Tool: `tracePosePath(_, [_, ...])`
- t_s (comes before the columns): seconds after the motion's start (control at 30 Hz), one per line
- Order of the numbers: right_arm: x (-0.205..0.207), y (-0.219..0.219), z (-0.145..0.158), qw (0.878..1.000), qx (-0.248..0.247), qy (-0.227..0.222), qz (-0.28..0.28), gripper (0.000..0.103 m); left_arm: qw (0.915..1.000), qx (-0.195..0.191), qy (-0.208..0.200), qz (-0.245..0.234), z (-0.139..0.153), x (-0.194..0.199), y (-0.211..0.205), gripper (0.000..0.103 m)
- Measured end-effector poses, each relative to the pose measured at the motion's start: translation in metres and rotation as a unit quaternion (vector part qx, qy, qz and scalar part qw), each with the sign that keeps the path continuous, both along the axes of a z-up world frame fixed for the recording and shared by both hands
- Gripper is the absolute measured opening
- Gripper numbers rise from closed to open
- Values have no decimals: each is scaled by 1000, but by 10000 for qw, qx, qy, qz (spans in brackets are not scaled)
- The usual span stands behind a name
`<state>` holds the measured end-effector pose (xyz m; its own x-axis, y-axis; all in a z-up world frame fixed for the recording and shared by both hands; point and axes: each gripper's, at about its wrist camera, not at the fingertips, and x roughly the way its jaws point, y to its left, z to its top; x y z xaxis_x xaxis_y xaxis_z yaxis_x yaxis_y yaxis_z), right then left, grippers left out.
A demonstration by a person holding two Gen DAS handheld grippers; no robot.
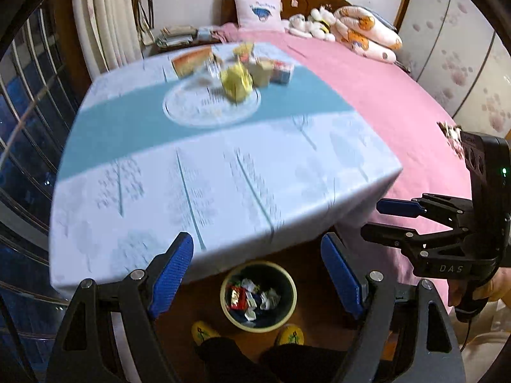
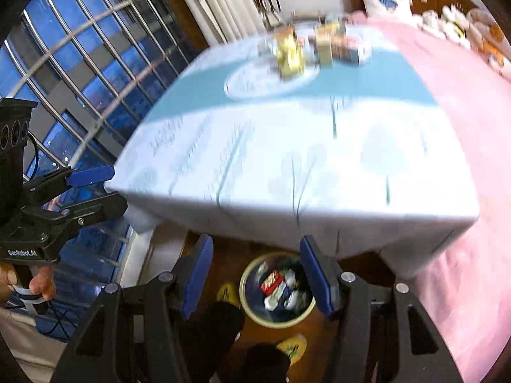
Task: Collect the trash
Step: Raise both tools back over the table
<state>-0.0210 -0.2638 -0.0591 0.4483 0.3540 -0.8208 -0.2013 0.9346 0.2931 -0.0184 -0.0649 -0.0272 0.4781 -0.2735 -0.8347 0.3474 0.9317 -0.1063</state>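
Note:
A round bin [image 1: 258, 296] stands on the floor at the table's near edge, holding several crumpled wrappers; the right wrist view shows the same bin [image 2: 276, 290]. My left gripper [image 1: 257, 268] is open and empty above it, its blue pads wide apart. My right gripper [image 2: 255, 274] is also open with nothing between its pads. On the far side of the table [image 1: 223, 175] sits a clear round plate [image 1: 210, 105] with a crumpled yellow wrapper [image 1: 236, 83] and small boxes [image 1: 271, 71] beside it, all blurred.
A pink-covered bed [image 1: 383, 102] with pillows and soft toys lies to the right. A barred window [image 2: 80, 79] and curtain are on the left. The person's yellow slippers [image 1: 204, 332] stand by the bin. The right gripper's body [image 1: 447, 233] shows at the left view's right edge.

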Motion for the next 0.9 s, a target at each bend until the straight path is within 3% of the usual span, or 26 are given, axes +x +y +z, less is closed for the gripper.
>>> tracePosePath(0.23, [27,-5,39,9988,43,-475,-87,57,9995,-55,-195,244,46,31,-2,81])
tracePosePath(0.43, [62,-6,56,9974,-108,-690,-182,57,9993,-184,-261,169,59,65,-4,81])
tracePosePath(0.67, [134,5,60,9960,-319,-731,-412,57,9995,-163,-243,-79,50,133,2,80])
tracePosePath(0.9, [218,24,36,9945,-502,-420,-815,57,9982,-328,183,-471,28,241,16,77])
